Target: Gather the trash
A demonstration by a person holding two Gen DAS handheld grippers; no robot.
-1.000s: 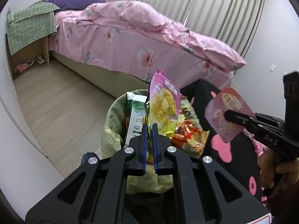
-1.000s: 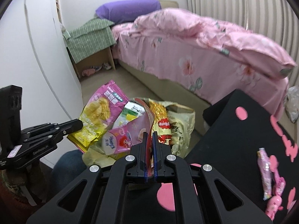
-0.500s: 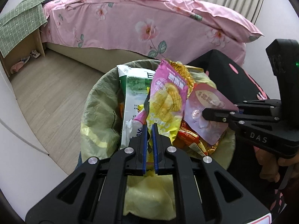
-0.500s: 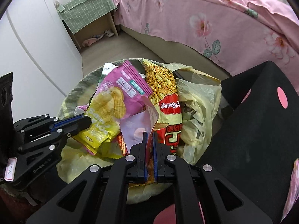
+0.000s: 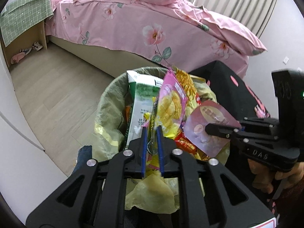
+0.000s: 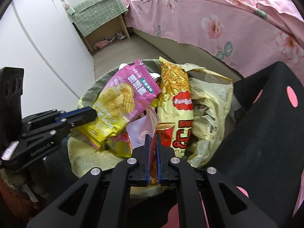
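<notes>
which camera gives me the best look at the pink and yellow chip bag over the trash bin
The right wrist view. There the chip bag faces the camera, its printed front plain to see. In the left wrist view the chip bag stands nearly edge-on behind that gripper's blue fingers, so only a narrow, blurred strip of it shows.

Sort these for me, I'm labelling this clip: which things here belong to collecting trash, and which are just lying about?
Job: lined bin, purple chip bag, pale pink pouch, noodle packet, green carton.
Lying about: bed, green checked cloth, shoes.
</notes>
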